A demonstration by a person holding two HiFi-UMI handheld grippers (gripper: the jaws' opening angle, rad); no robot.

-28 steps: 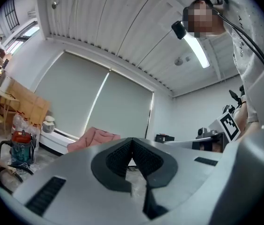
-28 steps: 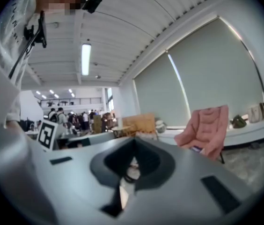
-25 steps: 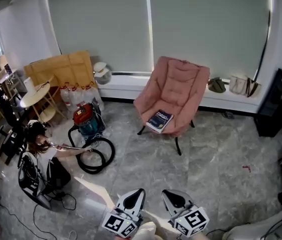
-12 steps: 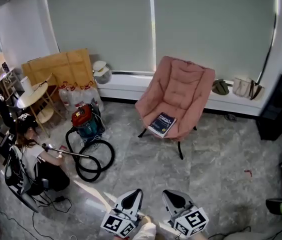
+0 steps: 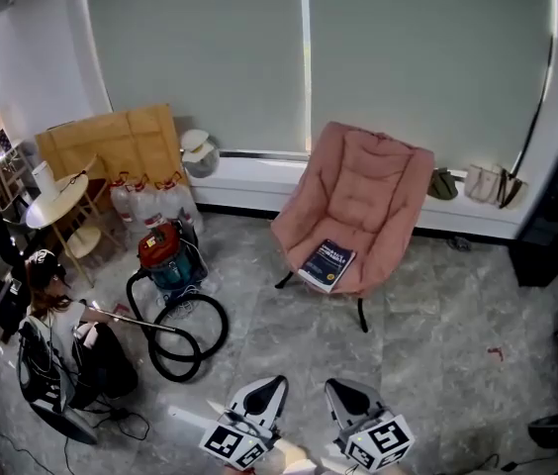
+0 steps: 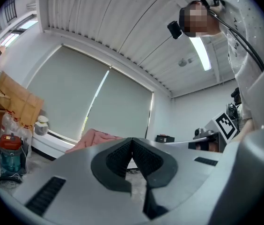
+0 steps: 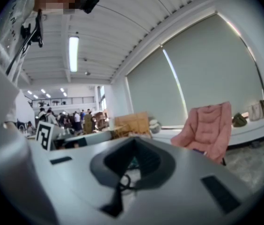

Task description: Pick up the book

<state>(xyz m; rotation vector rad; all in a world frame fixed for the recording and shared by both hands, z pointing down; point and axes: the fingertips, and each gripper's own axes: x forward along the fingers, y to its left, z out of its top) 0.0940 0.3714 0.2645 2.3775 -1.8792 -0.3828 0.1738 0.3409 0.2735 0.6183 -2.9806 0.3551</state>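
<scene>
In the head view the book lies flat on the seat of the pink armchair, near the seat's front edge and towards its left side as I see it, with the dark cover up. I judge it a thick paperback: fairly light, with bendy covers, probably a little slick, and resting on a soft cushion that will give under pressure. I would pinch it across the edge nearest the seat's front, close to the spine if that side can be reached, so the pages do not fan. The left gripper and right gripper sit low and side by side at the bottom edge, pointing ahead at the chair and well apart from the book. A red-topped vacuum cleaner stands to the chair's left. In the left gripper view the pads meet, with nothing between them. In the right gripper view the jaws are likewise pressed together and empty, with the armchair off to the right.
</scene>
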